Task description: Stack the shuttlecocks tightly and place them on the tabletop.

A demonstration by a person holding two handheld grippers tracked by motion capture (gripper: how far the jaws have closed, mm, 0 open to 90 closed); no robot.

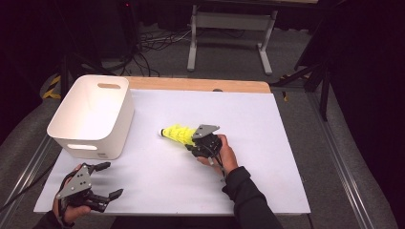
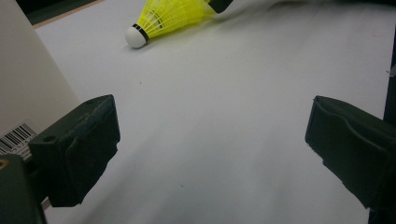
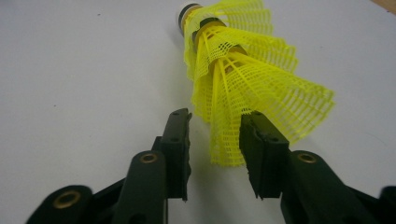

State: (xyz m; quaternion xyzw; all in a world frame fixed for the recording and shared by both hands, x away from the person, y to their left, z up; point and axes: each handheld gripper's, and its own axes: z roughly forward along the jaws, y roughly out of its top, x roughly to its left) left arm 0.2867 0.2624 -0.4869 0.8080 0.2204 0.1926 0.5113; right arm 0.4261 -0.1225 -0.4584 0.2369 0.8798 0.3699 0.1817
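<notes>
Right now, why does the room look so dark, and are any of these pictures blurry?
High view: light falls on the white table and the bin, while the floor and corners go nearly black. Left gripper view: the yellow shuttlecocks are fairly sharp, but the dark tip at their skirt smears. Right gripper view: the shuttlecocks' mesh is crisp, with soft shadows beneath.

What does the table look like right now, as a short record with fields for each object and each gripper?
shuttlecocks: yellow shuttlecocks nested in a stack, lying on their side mid-table, white cork end toward the bin
bin: white plastic bin, far left of table, upright
right gripper: right gripper at the skirt edge, jaws partly apart, skirt rim between them, not visibly pinched
left gripper: left gripper jaws wide open, nothing between them, near table's front left corner
table: white surface
</notes>
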